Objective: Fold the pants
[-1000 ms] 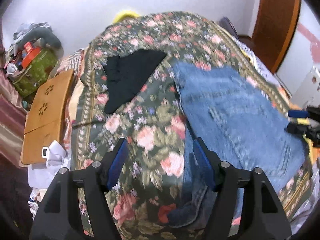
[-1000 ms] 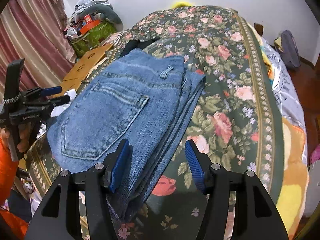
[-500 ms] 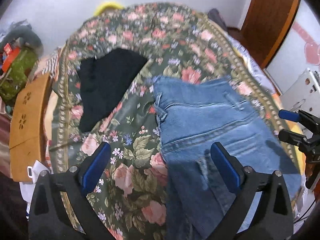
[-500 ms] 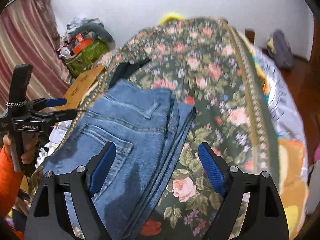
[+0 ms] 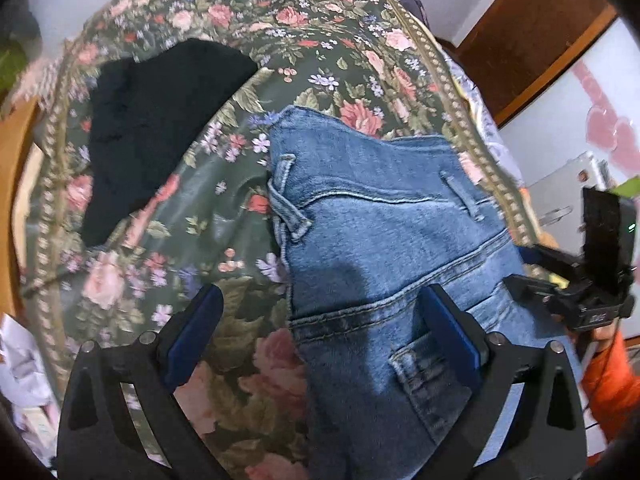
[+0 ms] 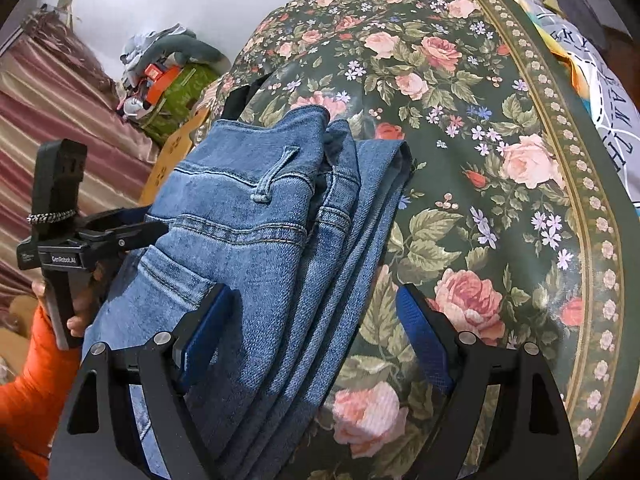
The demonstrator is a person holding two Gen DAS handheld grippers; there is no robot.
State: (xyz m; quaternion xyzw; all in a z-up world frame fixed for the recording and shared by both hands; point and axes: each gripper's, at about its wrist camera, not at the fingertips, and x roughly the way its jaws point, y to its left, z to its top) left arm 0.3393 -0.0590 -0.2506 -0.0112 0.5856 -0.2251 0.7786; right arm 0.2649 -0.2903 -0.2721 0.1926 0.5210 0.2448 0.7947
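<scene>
Folded blue jeans (image 5: 384, 240) lie on the floral bedspread (image 5: 240, 264), back pocket and waistband up. They also show in the right wrist view (image 6: 256, 240), with several stacked layers along their right edge. My left gripper (image 5: 320, 332) is open, low over the jeans' left edge, its right finger over denim and its left finger over the bedspread. My right gripper (image 6: 312, 336) is open, astride the jeans' layered right edge. Each gripper shows at the side of the other's view, the right one (image 5: 576, 288) and the left one (image 6: 80, 236).
A black garment (image 5: 152, 128) lies on the bedspread beyond the jeans to the left. A wooden board (image 6: 172, 160), a green box (image 6: 180, 92) with clutter and striped curtains (image 6: 52, 128) stand past the bed's left side. A wooden door (image 5: 532, 40) is at the right.
Both grippers opened wide, then moved forward and down close over the jeans, which now fill more of both views. The jeans lie as before.
</scene>
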